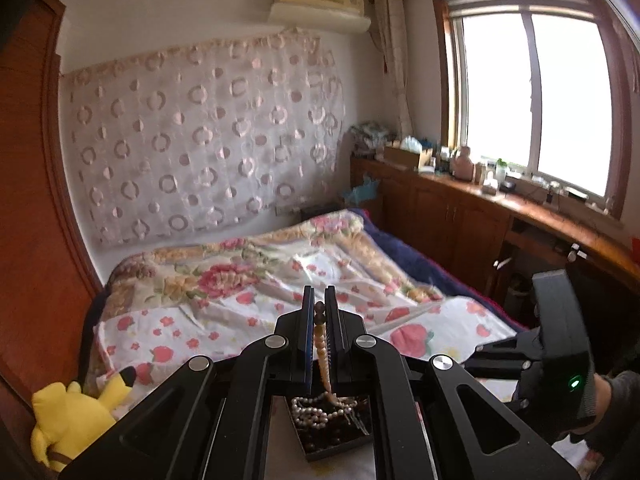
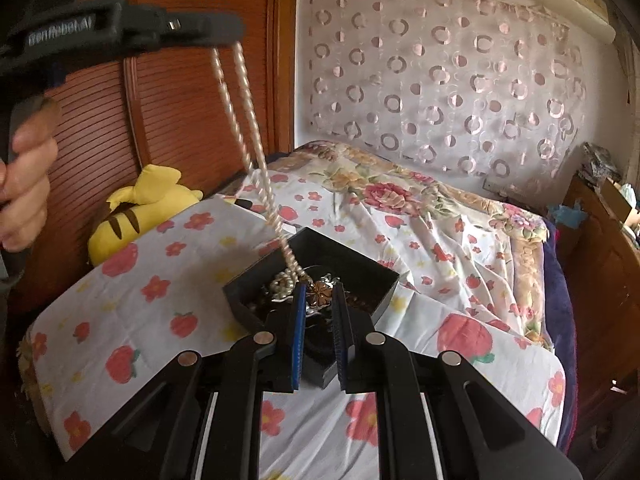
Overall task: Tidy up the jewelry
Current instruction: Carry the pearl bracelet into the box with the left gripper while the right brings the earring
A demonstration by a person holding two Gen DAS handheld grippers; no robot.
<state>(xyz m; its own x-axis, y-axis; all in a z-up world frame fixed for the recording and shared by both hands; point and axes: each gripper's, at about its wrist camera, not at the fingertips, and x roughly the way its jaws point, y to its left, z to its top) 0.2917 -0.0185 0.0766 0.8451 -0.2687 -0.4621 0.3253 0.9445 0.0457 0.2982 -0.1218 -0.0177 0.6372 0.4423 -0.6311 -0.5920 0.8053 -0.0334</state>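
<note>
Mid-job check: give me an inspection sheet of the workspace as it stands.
Surface: bed with strawberry-print white sheet.
Job's things: open black jewelry box holding tangled jewelry; pearl bead strand rising from the box, lower end inside.
Clutter: yellow plush toy beside the wooden wardrobe.
Grippers: left gripper shut on the strand; right gripper at the box, jaws either side of a bronze flower ornament, grip unclear.
Cables: nothing seen.
Surroundings: patterned sheer curtain, bright window, cluttered wooden counter.

blurred white lettering, left gripper (image 2: 236, 38), unreadable
</note>
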